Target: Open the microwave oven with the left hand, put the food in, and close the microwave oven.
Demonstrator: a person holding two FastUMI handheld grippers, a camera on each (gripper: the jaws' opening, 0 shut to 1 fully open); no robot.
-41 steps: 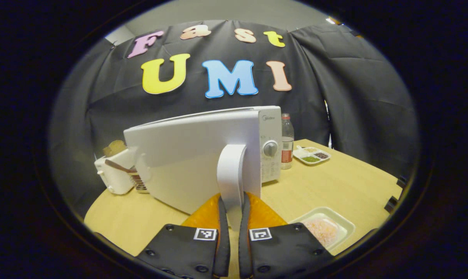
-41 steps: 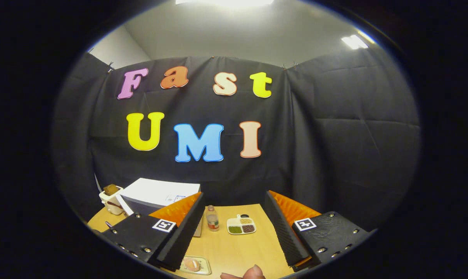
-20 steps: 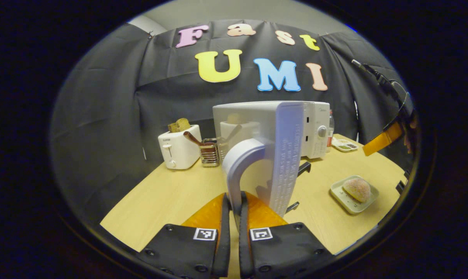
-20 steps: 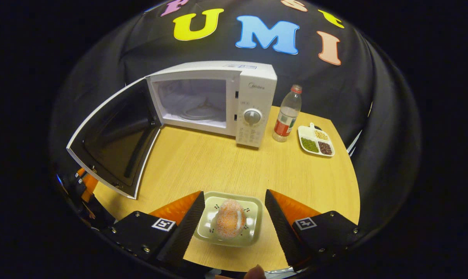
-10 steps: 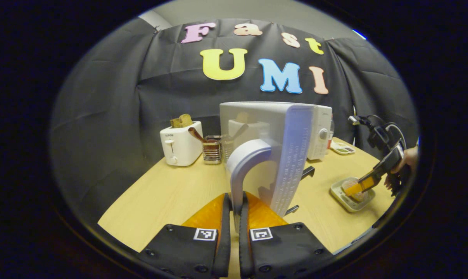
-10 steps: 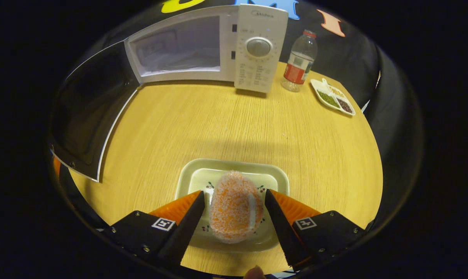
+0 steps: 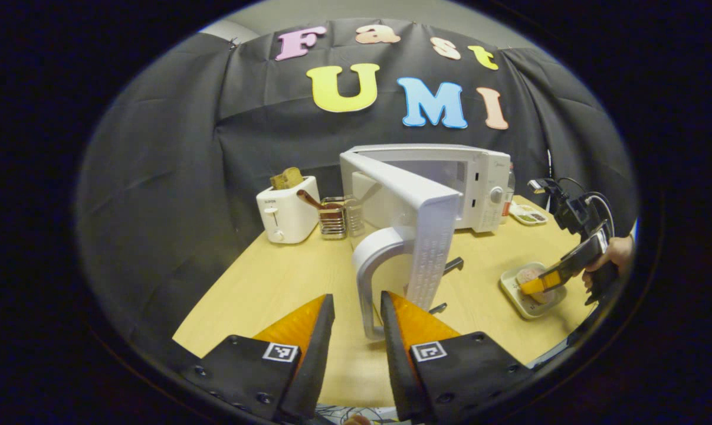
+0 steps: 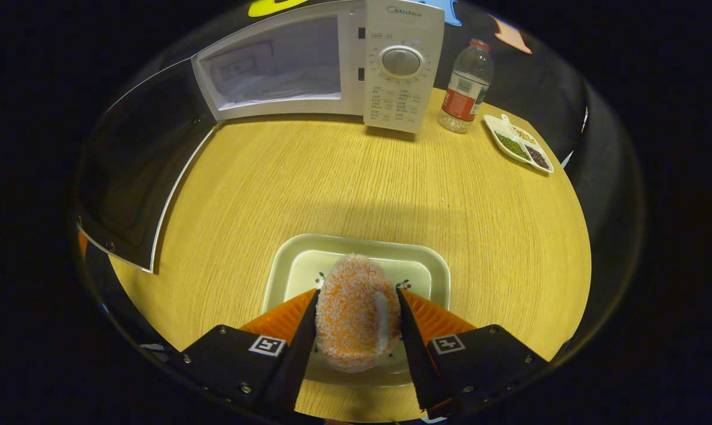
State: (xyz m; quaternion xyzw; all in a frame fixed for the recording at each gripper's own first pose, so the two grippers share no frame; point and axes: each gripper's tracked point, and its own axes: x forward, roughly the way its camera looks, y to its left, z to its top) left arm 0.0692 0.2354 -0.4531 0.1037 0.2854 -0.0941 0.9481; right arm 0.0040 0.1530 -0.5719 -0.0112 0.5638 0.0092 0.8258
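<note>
White microwave oven (image 7: 450, 183) sits at centre of the left gripper view on the light wooden tabletop (image 7: 285, 283), its door (image 7: 414, 212) swung wide toward the camera, curved white handle (image 7: 370, 277) hanging just beyond the fingertips. Left gripper (image 7: 356, 330), bottom centre of that view: fingers spread, handle foot seen in the gap but neither finger touching it. Door stands free.

Right gripper view: the microwave oven (image 8: 332, 65) lies across the top of the frame, cavity exposed, dark inner face of the door (image 8: 137, 159) at the left edge. Orange, sugar-crusted oval bun (image 8: 356, 313) at lower centre, resting on a pale green rectangular plate (image 8: 361, 260) near the table's near edge. Right gripper (image 8: 356, 321): both fingers pressed against the bun's two sides, pinching it. Whether the bun is lifted clear of the plate: cannot tell.

Left gripper view, right edge: the right gripper (image 7: 547, 280) with the hand (image 7: 618, 254) that holds it, tip down over the same plate (image 7: 527, 295).

Other items:
- white toaster (image 7: 285, 209) with bread slices, centre left
- wire utensil rack (image 7: 335, 218) beside it
- clear plastic bottle with red label (image 8: 465, 88), upper right, right of the control panel
- white divided dish of beans (image 8: 521, 144), further right
</note>
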